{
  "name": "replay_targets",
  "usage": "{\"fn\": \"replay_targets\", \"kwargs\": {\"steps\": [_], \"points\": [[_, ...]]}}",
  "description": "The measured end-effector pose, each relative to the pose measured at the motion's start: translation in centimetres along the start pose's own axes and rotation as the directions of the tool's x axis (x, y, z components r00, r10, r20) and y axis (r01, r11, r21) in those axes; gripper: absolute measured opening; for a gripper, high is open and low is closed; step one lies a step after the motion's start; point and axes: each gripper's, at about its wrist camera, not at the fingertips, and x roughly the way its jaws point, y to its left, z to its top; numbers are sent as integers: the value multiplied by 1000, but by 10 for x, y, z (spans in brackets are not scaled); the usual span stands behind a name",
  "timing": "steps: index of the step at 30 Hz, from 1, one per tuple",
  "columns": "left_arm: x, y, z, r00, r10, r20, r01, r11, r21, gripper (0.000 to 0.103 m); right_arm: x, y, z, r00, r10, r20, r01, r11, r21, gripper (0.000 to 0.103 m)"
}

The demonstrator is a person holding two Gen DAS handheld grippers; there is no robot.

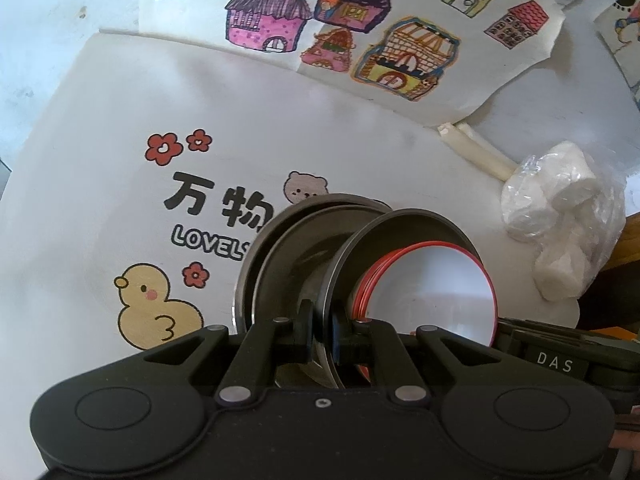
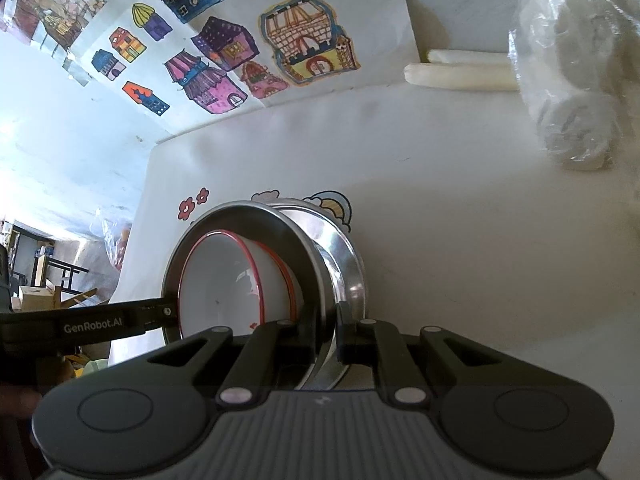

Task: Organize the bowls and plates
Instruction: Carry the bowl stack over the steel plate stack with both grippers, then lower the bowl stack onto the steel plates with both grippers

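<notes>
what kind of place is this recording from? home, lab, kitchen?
Most likely a home, at a family table rather than a lab. A child's coloured drawing of houses lies on the white table, next to a cartoon mat with a duck, and stacked metal plates hold a red-rimmed bowl.

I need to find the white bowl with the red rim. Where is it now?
The red-rimmed white bowl sits nested inside the steel plate, right of centre in the left wrist view, left of centre in the right wrist view.
</notes>
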Motion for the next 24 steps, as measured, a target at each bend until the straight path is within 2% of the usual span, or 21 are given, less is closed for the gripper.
{"fn": "replay_targets", "kwargs": {"steps": [24], "points": [[4, 19, 4, 999, 39, -13, -39, 998, -39, 8, 22, 11, 7, 999, 22, -39, -22, 1000, -3, 10]]}}
